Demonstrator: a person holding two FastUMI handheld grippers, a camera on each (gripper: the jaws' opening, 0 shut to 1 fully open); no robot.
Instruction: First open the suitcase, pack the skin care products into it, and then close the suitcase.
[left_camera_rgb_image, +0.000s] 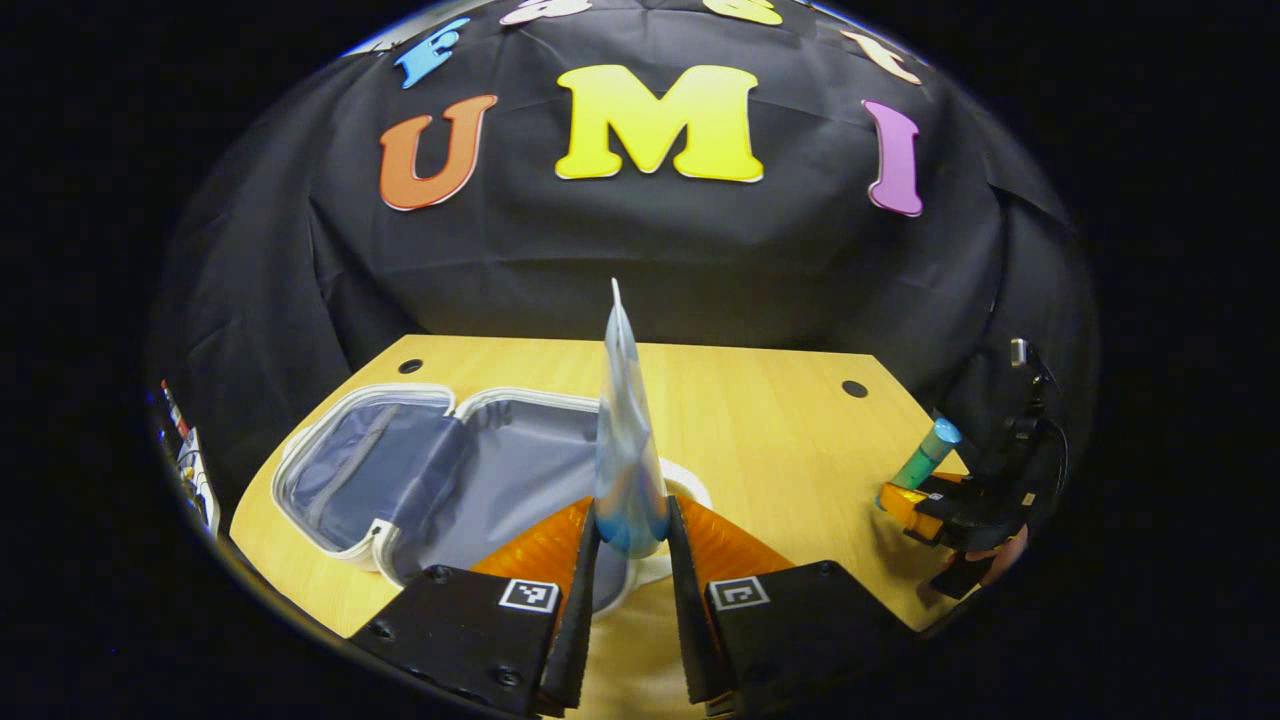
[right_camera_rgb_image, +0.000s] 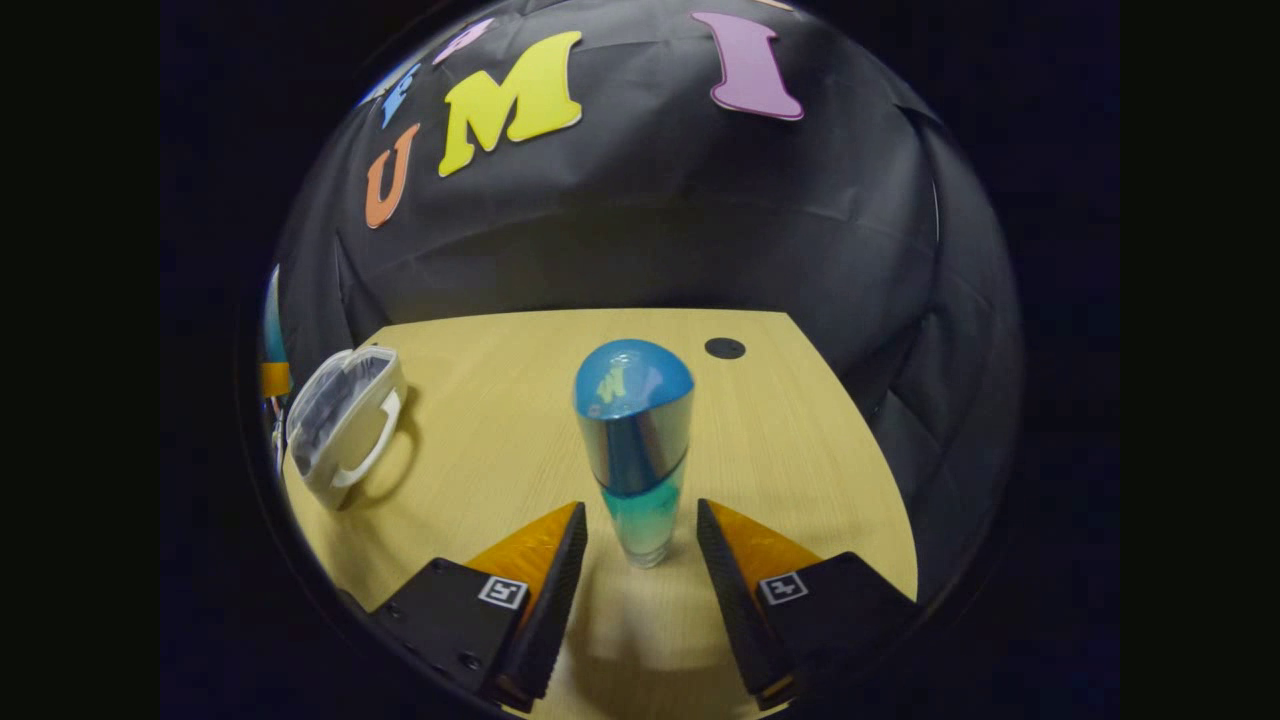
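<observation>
Suitcase (left_camera_rgb_image: 420, 480) lies open on desk (left_camera_rgb_image: 780, 420), left side. Left gripper (left_camera_rgb_image: 632, 540) holds pale blue tube (left_camera_rgb_image: 626, 440) upright, at near rim of suitcase. Right gripper (right_camera_rgb_image: 632, 545) stands wide around blue-capped bottle (right_camera_rgb_image: 634, 450), fingers apart from it. Advice: lower tube fully inside lining before release; close right fingers evenly low on bottle, avoid tipping.

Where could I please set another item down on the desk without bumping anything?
Bare desk lies between the open suitcase and the blue bottle, and behind the bottle towards the cable hole. It is crowded around the suitcase's near rim, where the left tongs hold a tube.
</observation>
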